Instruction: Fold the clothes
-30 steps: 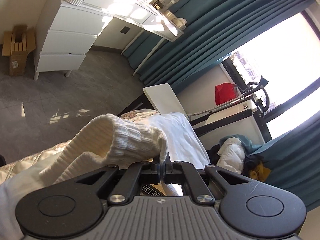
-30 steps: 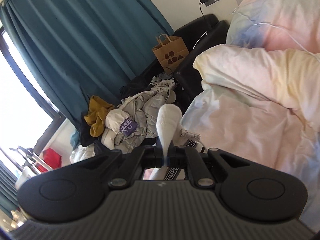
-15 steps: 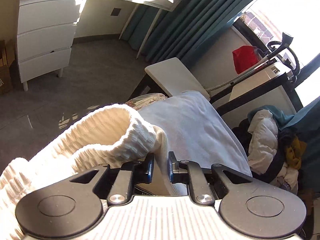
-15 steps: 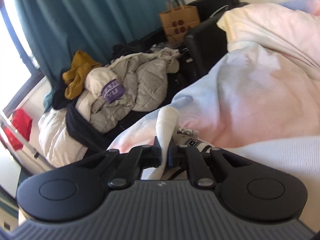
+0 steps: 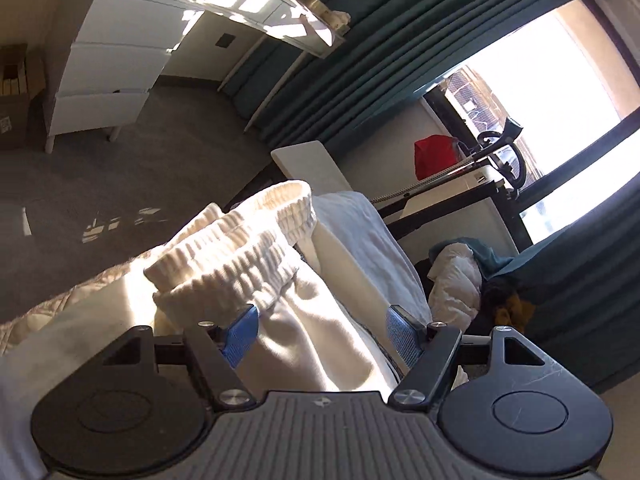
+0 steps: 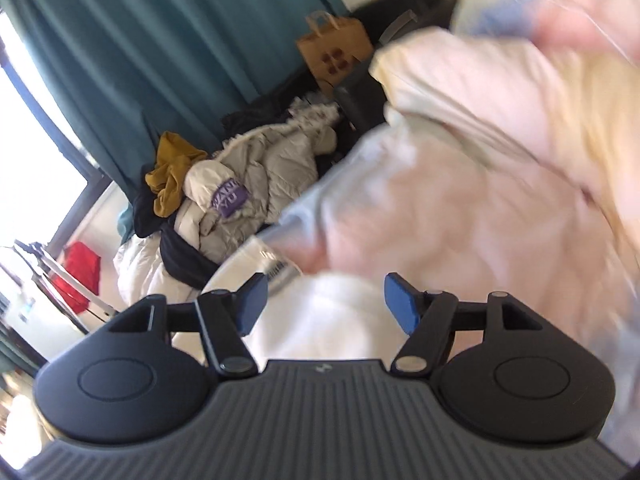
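Note:
A cream-white knit garment with a ribbed cuff or hem lies folded on the bed in the left wrist view. My left gripper is open just above its smooth part, with blue pads on each side and nothing between them. In the right wrist view, the same white garment lies under my right gripper, which is open and empty. That view is motion-blurred.
A pastel duvet covers the bed to the right. A pile of clothes and jackets lies by the teal curtains. A paper bag stands behind. A white dresser and desk stand across the grey floor.
Both grippers have opened and let go of the white garment, which now lies on the bed. The right gripper is moving, blurring its view.

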A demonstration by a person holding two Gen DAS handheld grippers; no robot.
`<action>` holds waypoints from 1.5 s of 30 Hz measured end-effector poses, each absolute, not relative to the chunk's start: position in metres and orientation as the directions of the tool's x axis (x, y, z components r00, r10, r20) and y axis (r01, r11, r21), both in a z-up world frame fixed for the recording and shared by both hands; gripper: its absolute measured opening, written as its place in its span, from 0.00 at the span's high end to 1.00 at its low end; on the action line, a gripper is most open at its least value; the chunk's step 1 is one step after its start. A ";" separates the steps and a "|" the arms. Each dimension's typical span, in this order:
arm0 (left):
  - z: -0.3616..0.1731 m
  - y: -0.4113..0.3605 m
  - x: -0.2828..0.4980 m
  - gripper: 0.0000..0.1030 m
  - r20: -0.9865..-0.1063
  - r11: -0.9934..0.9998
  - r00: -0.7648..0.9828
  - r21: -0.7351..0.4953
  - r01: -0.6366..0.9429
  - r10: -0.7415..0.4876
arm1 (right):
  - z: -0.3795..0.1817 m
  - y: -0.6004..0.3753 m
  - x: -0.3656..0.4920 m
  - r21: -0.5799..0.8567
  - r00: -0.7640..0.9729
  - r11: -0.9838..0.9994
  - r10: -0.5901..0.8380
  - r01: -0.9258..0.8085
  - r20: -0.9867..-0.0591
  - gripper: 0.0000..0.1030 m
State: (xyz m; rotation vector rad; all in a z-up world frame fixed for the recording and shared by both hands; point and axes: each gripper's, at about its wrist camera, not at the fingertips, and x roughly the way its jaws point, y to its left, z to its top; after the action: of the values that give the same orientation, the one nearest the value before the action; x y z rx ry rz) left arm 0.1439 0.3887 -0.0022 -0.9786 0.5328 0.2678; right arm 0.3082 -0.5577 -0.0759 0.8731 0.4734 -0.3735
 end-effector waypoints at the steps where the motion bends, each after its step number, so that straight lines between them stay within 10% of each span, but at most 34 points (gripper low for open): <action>1: -0.011 0.390 0.134 0.27 -0.546 0.506 0.838 -0.730 -0.459 -0.027 | -0.083 -0.561 0.297 0.671 0.834 0.549 -0.092 0.499 -0.545 0.34; 13: -0.091 0.386 0.147 0.28 -0.552 0.340 0.823 -0.805 -0.486 -0.131 | -0.147 -0.535 0.294 0.784 0.836 0.437 0.117 0.441 -0.536 0.34; 16: -0.097 0.385 0.170 0.44 -0.543 0.351 0.834 -0.803 -0.482 -0.098 | -0.148 -0.529 0.308 0.769 0.860 0.479 0.052 0.424 -0.507 0.35; 18: -0.098 0.382 0.179 0.62 -0.558 0.371 0.827 -0.784 -0.498 -0.069 | -0.148 -0.525 0.313 0.747 0.866 0.509 0.006 0.428 -0.500 0.60; 23: -0.081 0.376 0.185 0.86 -0.583 0.436 0.812 -0.738 -0.515 -0.030 | -0.146 -0.530 0.298 0.793 0.891 0.435 -0.050 0.427 -0.452 0.88; 36: -0.002 0.387 0.095 0.89 -0.532 0.455 0.843 -0.771 -0.446 -0.074 | -0.098 -0.540 0.169 0.852 0.917 0.338 -0.120 0.399 -0.382 0.90; 45: -0.047 0.392 0.019 0.87 -0.578 0.483 0.805 -0.746 -0.458 -0.129 | -0.120 -0.547 0.049 0.884 0.892 0.126 -0.100 0.451 -0.441 0.90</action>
State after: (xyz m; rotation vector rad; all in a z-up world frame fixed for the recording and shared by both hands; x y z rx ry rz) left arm 0.0186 0.3915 -0.0473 -1.0653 0.6303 0.2173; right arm 0.0492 -0.5471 -0.1203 1.3919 0.3037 -0.4101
